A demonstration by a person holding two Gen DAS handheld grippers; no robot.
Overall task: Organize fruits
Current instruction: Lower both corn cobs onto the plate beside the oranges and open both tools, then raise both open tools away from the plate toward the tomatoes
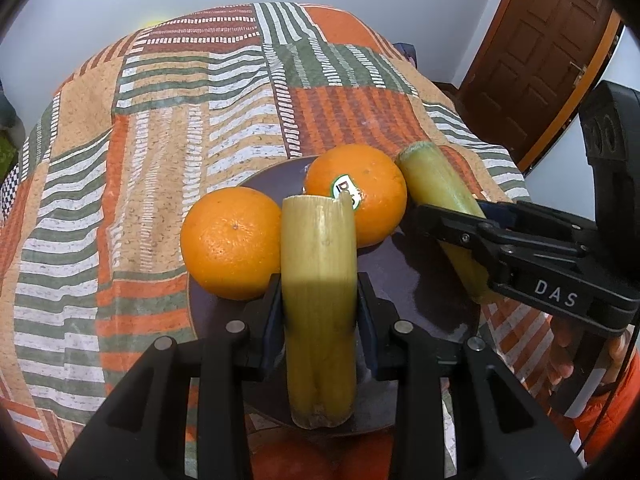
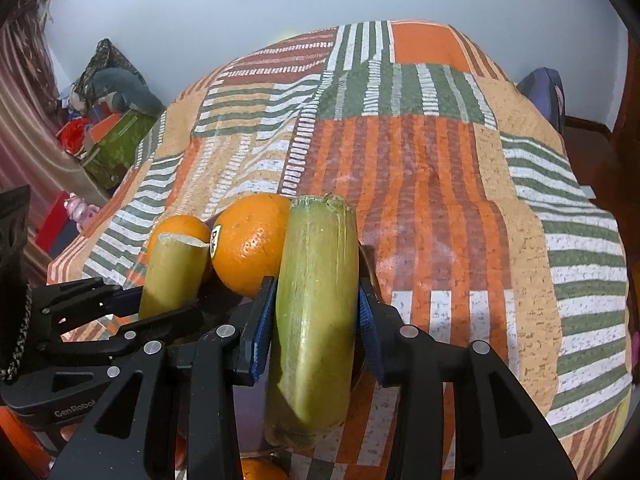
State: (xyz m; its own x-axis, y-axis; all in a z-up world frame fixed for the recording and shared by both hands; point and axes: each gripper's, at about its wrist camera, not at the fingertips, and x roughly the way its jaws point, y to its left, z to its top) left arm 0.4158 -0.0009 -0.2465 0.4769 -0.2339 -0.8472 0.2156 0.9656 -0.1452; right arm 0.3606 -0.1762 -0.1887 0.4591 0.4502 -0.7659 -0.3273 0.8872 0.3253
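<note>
While your left hand-held gripper [image 1: 320, 312] clamps a yellowish cane piece [image 1: 318, 300] over the dark plate [image 1: 424, 292], your right hand-held gripper [image 2: 316, 320] clamps a greener cane piece [image 2: 316, 312] at the plate's right edge. Two oranges [image 1: 232, 242] sit at its far rim. Patchwork bedspread [image 1: 180, 140] beyond lies open; door [image 1: 544, 52] far right.

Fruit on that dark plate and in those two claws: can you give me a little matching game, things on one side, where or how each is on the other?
Things:
1. orange with sticker
2. plain orange
3. yellowish cane piece
4. greener cane piece

States:
A. clamped in the right gripper
B. at the plate's left edge
C. clamped in the left gripper
D. on the plate, between the two cane pieces

Pairs: 1-D, 2-B, 3-C, 4-A
</note>
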